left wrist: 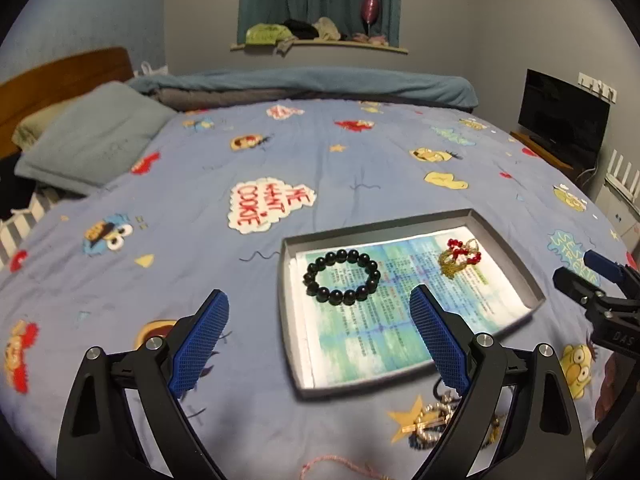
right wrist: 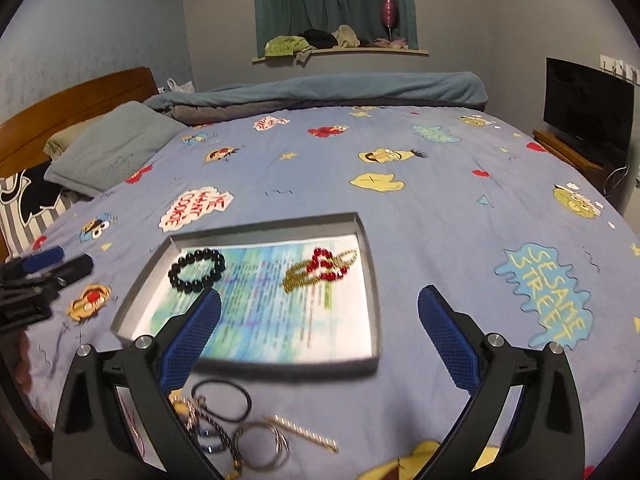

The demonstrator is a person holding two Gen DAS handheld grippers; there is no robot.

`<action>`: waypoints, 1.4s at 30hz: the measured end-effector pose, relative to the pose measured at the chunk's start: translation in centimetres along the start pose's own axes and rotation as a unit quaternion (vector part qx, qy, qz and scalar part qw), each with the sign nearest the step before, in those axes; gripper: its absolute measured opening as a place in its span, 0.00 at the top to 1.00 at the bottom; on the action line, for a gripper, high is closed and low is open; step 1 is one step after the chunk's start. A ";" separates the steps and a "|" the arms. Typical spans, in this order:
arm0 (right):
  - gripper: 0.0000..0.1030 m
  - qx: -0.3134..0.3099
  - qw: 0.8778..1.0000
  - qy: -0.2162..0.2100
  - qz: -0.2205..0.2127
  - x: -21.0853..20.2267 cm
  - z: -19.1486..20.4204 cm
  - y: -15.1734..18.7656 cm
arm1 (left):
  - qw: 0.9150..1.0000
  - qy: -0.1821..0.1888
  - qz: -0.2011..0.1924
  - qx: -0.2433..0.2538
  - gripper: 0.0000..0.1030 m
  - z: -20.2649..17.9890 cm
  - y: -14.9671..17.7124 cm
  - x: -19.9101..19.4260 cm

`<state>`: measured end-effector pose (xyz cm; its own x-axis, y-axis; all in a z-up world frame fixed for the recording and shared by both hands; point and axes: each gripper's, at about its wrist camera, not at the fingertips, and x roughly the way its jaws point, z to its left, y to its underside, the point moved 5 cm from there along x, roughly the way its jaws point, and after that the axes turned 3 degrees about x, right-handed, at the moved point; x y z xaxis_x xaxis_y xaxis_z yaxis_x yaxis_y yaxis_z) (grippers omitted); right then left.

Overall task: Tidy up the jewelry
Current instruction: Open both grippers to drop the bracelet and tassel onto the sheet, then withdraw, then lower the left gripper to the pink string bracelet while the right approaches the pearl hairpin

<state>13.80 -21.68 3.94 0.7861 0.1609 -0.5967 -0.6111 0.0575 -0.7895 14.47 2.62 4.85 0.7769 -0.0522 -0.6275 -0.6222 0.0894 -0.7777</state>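
A grey tray lined with printed paper lies on the bed. In it are a black bead bracelet and a gold chain tangled with red beads. A loose pile of jewelry lies on the quilt in front of the tray: black cord loop, metal bangles, gold bar piece. My left gripper is open and empty above the tray's near left side. My right gripper is open and empty above the tray's near edge.
The bed has a blue cartoon quilt. Pillows and a wooden headboard are at far left. A TV stands at the right. A pink string lies near the front edge.
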 end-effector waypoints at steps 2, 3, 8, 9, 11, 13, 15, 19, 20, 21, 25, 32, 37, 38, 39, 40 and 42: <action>0.05 0.003 1.000 -0.001 0.000 -0.7 -0.1 0.6 | 1.000 0.000 -0.010 0.004 0.11 -0.1 0.2 -1.4; 0.05 0.005 1.000 0.001 0.002 -1.0 -0.2 0.9 | 1.000 0.002 -0.013 0.004 0.10 -0.2 0.4 -1.9; 0.05 0.005 1.000 0.016 -0.007 -2.3 -0.7 1.8 | 1.000 -0.005 -0.022 0.011 0.10 0.0 2.1 -4.0; 0.05 0.010 1.000 0.015 -0.008 -2.5 -0.8 2.0 | 1.000 -0.008 -0.023 0.011 0.10 0.1 2.4 -4.2; 0.05 0.019 1.000 0.011 -0.008 -2.8 -0.9 2.3 | 1.000 -0.006 -0.023 0.006 0.10 0.4 3.2 -4.6; 0.05 0.028 1.000 0.004 -0.005 -3.1 -1.0 2.7 | 1.000 -0.002 -0.017 0.001 0.10 0.6 4.1 -4.7; 0.05 0.032 0.999 0.000 -0.006 -3.5 -1.1 2.9 | 1.000 0.000 -0.019 -0.006 0.10 1.0 4.7 -5.0; 0.05 0.018 1.000 0.014 -0.001 -3.9 -0.9 3.7 | 1.000 0.008 -0.020 -0.020 0.10 1.6 5.8 -5.6; 0.05 0.014 1.000 0.015 0.000 -4.1 -0.8 3.9 | 1.000 0.008 -0.021 -0.022 0.10 1.7 5.9 -5.7; 0.05 0.012 1.000 0.016 0.000 -4.2 -0.8 4.1 | 0.999 0.008 -0.021 -0.023 0.10 1.8 6.0 -5.9; 0.05 0.005 1.000 0.014 0.012 -4.3 -0.7 4.7 | 0.999 0.009 -0.017 -0.032 0.10 2.5 6.7 -6.4; 0.05 0.000 1.000 0.003 0.024 -4.5 -0.6 5.4 | 0.999 0.005 -0.007 -0.034 0.10 3.4 7.5 -7.0; 0.05 -0.041 0.998 -0.001 0.044 -4.3 -0.3 6.6 | 1.000 0.006 0.000 -0.007 0.10 3.3 9.4 -6.6; 0.05 -0.048 0.998 0.003 0.040 -4.4 -0.4 6.9 | 1.000 0.008 0.003 -0.005 0.10 3.2 10.0 -6.4; 0.05 -0.053 0.998 0.005 0.039 -4.4 -0.5 7.2 | 1.000 0.013 0.007 -0.003 0.10 3.2 11.0 -6.0; 0.05 -0.057 0.998 0.005 0.040 -4.3 -0.7 7.5 | 1.000 0.017 0.011 -0.004 0.10 3.2 11.7 -5.7; 0.05 -0.059 0.997 -0.003 0.039 -4.1 -1.1 8.3 | 0.999 0.026 0.029 -0.007 0.10 3.2 13.2 -4.6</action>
<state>5.58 -22.96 -0.31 0.7353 0.1668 -0.6569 -0.6554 -0.0715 -0.7519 2.96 7.24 -2.43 0.7341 -0.0983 -0.6719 -0.6672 0.0802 -0.7406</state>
